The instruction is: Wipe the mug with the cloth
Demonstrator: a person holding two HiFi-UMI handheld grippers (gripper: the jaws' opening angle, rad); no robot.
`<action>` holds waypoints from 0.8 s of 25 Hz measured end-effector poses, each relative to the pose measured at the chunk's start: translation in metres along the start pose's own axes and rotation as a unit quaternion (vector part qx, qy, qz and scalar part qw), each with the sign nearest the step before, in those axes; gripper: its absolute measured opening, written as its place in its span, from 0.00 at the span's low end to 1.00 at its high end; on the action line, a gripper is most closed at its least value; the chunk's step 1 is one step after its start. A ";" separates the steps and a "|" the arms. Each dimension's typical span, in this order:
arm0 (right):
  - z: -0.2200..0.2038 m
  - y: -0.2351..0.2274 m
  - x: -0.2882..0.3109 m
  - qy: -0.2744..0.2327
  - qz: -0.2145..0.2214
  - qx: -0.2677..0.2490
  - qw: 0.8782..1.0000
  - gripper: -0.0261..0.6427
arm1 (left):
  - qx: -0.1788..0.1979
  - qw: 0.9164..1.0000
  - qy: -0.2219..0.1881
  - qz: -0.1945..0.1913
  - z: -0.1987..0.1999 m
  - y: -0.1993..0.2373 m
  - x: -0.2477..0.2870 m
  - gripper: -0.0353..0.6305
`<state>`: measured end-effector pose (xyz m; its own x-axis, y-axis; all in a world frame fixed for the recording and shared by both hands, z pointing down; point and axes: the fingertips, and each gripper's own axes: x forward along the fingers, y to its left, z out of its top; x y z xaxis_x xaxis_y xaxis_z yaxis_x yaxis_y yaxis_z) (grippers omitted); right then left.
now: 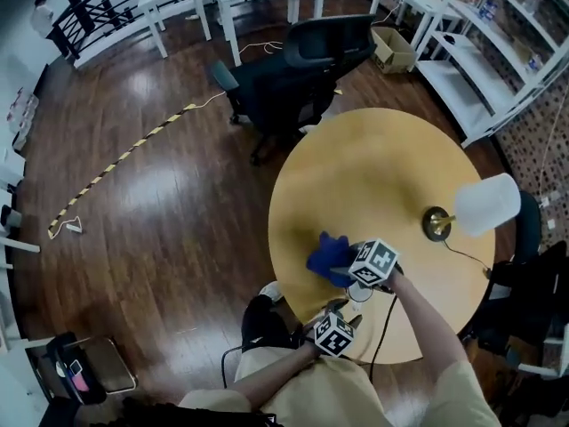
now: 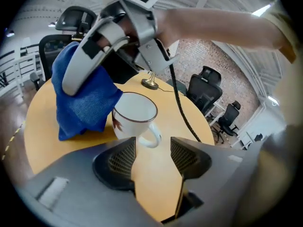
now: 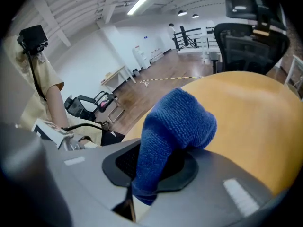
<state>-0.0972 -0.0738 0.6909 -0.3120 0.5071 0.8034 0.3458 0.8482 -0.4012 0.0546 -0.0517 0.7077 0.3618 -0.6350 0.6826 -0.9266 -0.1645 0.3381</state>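
While the left claw (image 2: 152, 150) sits over the near edge of the round yellow bench (image 1: 373, 167), its jaws stand apart and grip nothing. At the far left, a blue cloth (image 2: 83, 103) hangs bunched from the right claw (image 3: 156, 167), whose jaws are clamped tight on it. The cloth's lower end reaches the bench and its right fold lies against the mug (image 2: 135, 117). This white mug, with a dark red rim, stands upright just beyond the left claw's tips, its handle turned toward the gap between them. Farther right, well apart, stands a lamp (image 1: 484, 205) with a white shade.
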 end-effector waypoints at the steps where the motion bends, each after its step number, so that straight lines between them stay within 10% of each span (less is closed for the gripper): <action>1: 0.000 0.002 0.004 0.015 0.010 -0.005 1.000 0.14 | 0.000 1.000 0.000 0.014 -0.001 -0.001 0.005 0.38; 14: -0.033 0.022 0.031 0.280 0.113 -0.049 0.952 0.14 | -0.055 0.993 -0.011 0.102 -0.004 0.011 0.024 0.16; 20: -0.058 0.030 0.037 0.405 0.131 -0.106 0.898 0.15 | -0.075 0.987 -0.037 0.137 -0.003 0.037 0.010 0.15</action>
<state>-0.0472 -0.0387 0.7342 0.5225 0.3347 0.7842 0.5013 0.6235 -0.6000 0.0245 -0.0615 0.7285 0.0869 -0.6950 0.7137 -0.9608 0.1309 0.2444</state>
